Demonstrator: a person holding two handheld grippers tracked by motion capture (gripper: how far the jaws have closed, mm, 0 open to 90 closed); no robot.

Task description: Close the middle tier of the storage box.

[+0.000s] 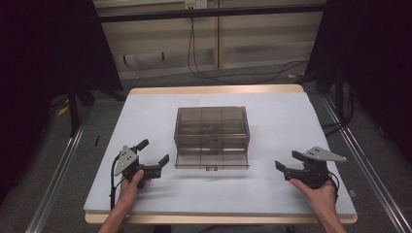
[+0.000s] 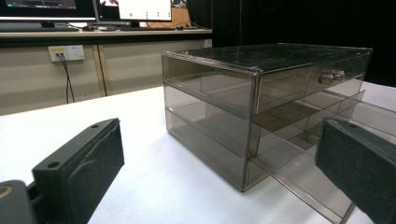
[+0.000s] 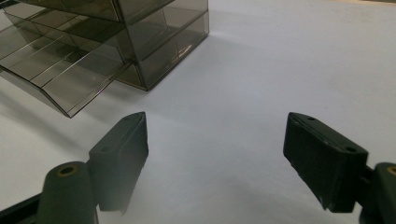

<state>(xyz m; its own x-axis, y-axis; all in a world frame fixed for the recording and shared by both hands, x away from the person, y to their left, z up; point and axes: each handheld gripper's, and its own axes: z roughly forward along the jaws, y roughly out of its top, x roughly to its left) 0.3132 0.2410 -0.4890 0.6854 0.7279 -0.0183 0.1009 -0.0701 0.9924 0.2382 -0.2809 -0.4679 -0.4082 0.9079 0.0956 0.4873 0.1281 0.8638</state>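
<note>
High view: the smoked-plastic drawer cabinet (image 1: 212,136) stands at table (image 1: 291,121) centre, its bottom drawer (image 1: 212,164) pulled out toward 6 o'clock; closing it appears to remain. The left gripper (image 1: 154,156) at 8 o'clock and the right gripper (image 1: 285,167) at 4 o'clock hover apart from it, jaws open, empty. Left gripper view: cabinet at 1 o'clock, upper drawer knob (image 2: 331,76) visible. Right gripper view: drawer at 10 o'clock, path unobstructed.
</note>
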